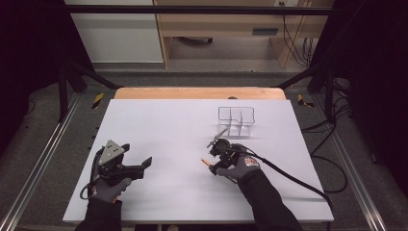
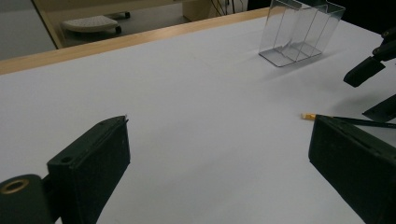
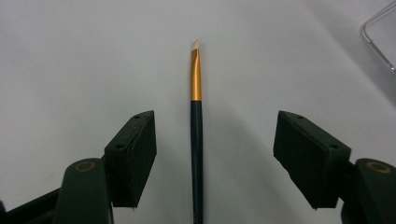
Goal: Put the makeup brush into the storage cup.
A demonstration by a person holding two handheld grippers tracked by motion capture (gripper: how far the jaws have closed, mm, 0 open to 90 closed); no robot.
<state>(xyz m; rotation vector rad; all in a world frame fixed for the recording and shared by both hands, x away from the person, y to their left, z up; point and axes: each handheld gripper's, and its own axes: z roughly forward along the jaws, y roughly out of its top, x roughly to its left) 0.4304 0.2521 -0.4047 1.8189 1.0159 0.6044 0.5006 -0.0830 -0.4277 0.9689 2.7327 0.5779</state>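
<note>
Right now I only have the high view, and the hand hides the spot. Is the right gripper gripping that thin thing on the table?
Observer: No. In the right gripper view the brush lies flat between the right gripper fingers, and neither finger touches it.
Reviewer: Is it centred between them?
Observer: Nearly. It lies a little closer to the finger on the left of that view, and runs straight along the gripper's line.
Reviewer: Which end points away from the hand?
Observer: The bristle end: a gold ferrule and a pale slanted tip.
Reviewer: And the clear box?
Observer: In the left gripper view the box looks empty.
</note>
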